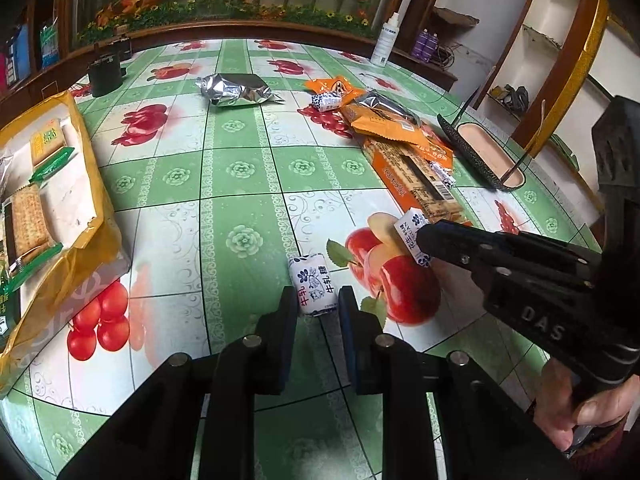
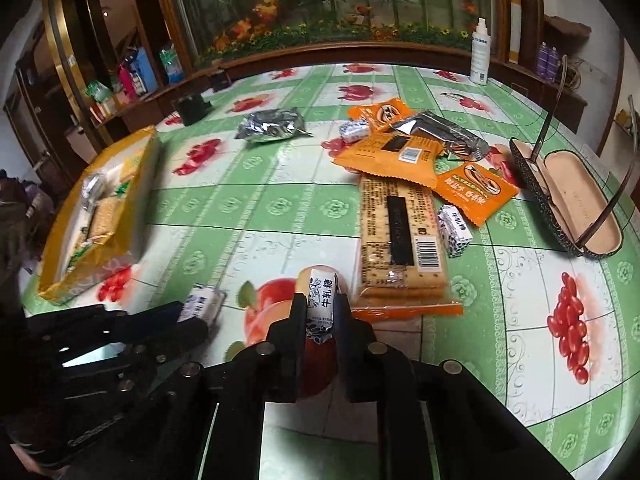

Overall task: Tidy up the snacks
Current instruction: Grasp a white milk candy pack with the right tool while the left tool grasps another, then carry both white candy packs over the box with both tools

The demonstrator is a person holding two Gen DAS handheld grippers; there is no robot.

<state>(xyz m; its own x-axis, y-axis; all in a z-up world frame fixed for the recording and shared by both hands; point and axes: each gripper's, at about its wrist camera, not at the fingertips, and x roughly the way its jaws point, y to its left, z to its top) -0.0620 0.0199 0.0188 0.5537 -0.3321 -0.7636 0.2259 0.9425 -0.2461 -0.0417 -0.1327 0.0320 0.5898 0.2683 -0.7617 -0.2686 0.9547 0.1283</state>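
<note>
A white nougat candy with blue print lies on the fruit-patterned tablecloth. My left gripper is shut on its near end. To the right, my right gripper holds a second such candy over the printed apple. In the right wrist view that candy stands lengthwise between the pads of the right gripper, which is shut on it. The left gripper and its candy show at the lower left.
An open yellow bag with cracker packs lies at the left. Orange snack packets, a long cracker pack, two more candies and a silver pouch lie mid-table. An open glasses case sits at the right, a spray bottle behind.
</note>
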